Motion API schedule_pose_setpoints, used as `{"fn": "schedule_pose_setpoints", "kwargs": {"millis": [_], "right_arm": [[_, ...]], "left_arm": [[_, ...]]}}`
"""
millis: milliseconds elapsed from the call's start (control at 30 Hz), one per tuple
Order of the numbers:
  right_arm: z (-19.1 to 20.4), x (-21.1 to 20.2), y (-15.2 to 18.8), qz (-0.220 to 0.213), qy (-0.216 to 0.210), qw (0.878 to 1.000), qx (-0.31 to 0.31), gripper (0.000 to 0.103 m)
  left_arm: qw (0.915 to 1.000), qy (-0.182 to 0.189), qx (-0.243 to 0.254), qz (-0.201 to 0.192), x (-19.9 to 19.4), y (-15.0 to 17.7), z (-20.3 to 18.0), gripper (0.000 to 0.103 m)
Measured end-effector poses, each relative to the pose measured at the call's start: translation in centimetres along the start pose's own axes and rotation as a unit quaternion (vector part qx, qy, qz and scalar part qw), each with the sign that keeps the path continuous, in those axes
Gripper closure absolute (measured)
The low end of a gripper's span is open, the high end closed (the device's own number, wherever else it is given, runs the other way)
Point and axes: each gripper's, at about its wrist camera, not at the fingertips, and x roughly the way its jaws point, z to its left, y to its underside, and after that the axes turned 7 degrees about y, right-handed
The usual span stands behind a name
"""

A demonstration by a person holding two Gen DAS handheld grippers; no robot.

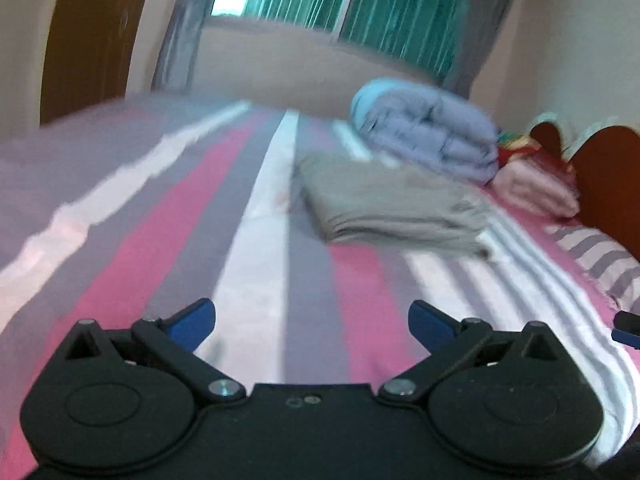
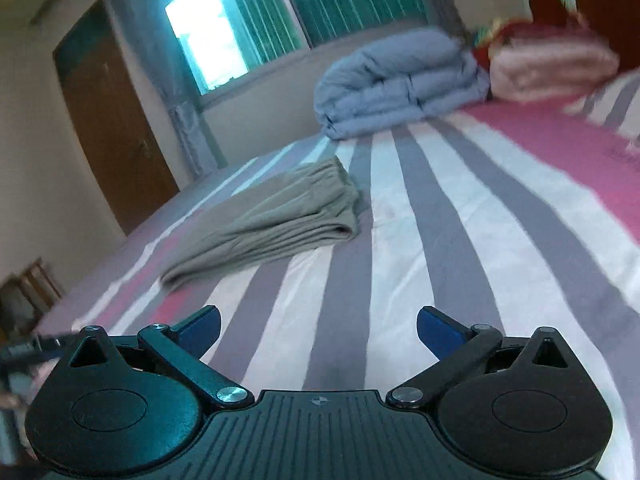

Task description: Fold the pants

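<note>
1. The pants (image 1: 392, 204) are lying on the striped bed sheet (image 1: 248, 240) as a flat grey bundle of several layers, so my read is the folding is essentially finished or down to 1 last tidy.
2. The left gripper (image 1: 312, 324) is hovering over the sheet with its blue fingers spread wide, pinching nothing, well apart from the pants.
3. The right gripper (image 2: 319, 330) is doing the same: fingers spread, nothing between them, pants (image 2: 268, 224) lying ahead and off to its left.
4. If 1 more fold is wanted, either gripper is needing to travel forward and close on a free edge.
5. The right view is showing the gathered waistband end and a brown door (image 2: 108, 120); the left view is showing the stacked fold edges instead.
6. Both are catching the folded blue quilt (image 1: 432, 132) beyond.
</note>
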Motion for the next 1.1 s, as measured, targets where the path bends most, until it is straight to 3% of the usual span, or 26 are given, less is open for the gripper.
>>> {"fn": "schedule_pose_setpoints", "kwargs": {"millis": [133,200,300,433,500,667,1100], "right_arm": [[2.9,-5.2,1.8,-0.056,0.014,0.998,-0.018,0.0],[3.5,-6.2,3.0,-0.05,0.03,0.998,-0.015,0.0],[4.8,-8.3,4.2,-0.073,0.05,0.996,-0.021,0.0],[7.0,-10.5,5.6,-0.079,0.049,0.994,-0.052,0.0],[7.6,-11.4,6.2,-0.086,0.028,0.994,-0.062,0.0],[9.8,-11.6,7.2,-0.102,0.03,0.988,-0.113,0.0],[10.1,-10.3,7.9,-0.092,0.039,0.987,-0.128,0.0]], "left_arm": [[0.9973,0.004,0.063,-0.037,-3.8,2.1,-5.0,0.006],[0.9943,0.002,0.089,-0.058,-5.7,3.1,-7.1,0.006],[0.9913,-0.002,0.095,-0.091,-7.8,4.2,-9.2,0.006],[0.9898,0.01,0.101,-0.099,-10.0,5.4,-10.8,0.006],[0.9905,0.015,0.097,-0.097,-10.6,5.6,-10.9,0.006],[0.9907,0.013,0.074,-0.113,-11.6,6.1,-10.5,0.006],[0.9912,0.016,0.069,-0.112,-11.3,6.3,-10.4,0.006]]}}
